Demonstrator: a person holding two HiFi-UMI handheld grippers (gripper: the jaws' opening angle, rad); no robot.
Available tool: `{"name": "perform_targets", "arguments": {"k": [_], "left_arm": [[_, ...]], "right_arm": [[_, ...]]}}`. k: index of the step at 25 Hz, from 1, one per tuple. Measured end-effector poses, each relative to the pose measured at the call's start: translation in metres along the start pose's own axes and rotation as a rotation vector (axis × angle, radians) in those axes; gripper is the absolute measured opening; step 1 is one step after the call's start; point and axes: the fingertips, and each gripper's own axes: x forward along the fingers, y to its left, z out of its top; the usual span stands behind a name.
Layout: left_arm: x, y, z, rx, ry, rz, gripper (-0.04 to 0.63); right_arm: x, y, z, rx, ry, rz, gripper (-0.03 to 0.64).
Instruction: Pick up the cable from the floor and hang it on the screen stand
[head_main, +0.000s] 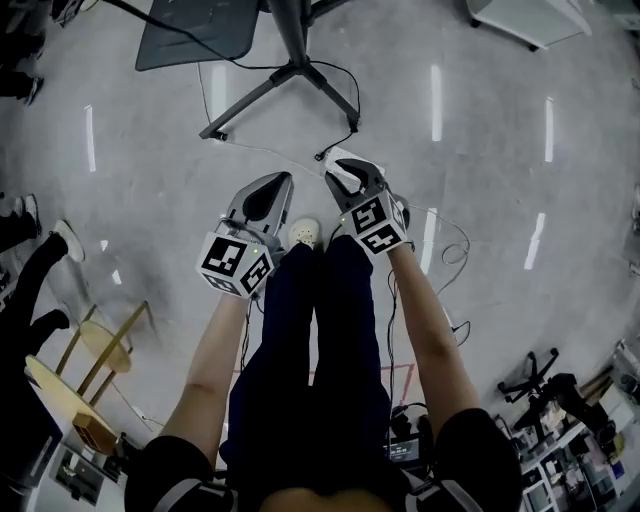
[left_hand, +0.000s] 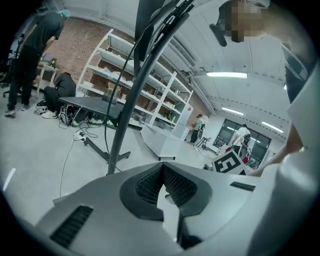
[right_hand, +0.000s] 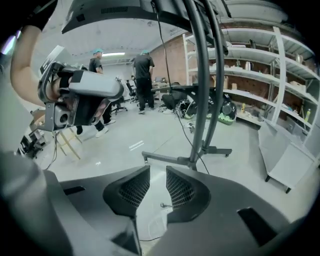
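On the floor just ahead of our nearer right gripper (head_main: 350, 175), jaws apart and empty, we are approaching the cable (head_main: 353, 125), left gripper (head_main: 275, 187) closed.

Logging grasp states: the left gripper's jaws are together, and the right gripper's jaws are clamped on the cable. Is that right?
Not quite: the right gripper view shows the right gripper with jaws apart, gripping nothing; the cable lies on the floor beyond. The left gripper is shut.
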Motion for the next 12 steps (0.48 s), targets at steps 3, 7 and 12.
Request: {"name": "perform_targets", "arguments": {"k": [3, 7, 12], "left_arm": [[0.016, 0.016, -0.027, -0.002, 0.006, 0.017, 0.003], [0.031, 0.031, -0.059, 0.015, 0.027, 0.022, 0.003], [0.055, 0.058, -0.110, 0.014, 0.057, 0.018, 0.003]], "right_arm": [[0.031, -0.006, -0.026, -0.034, 0.039, 0.028, 0.117], [0.072, -0.005, -0.058, -0.092, 0.104, 0.075, 0.145], [0.128, 0.003, -0.105, -0.175, 0.175, 0.128, 0.171]]}}
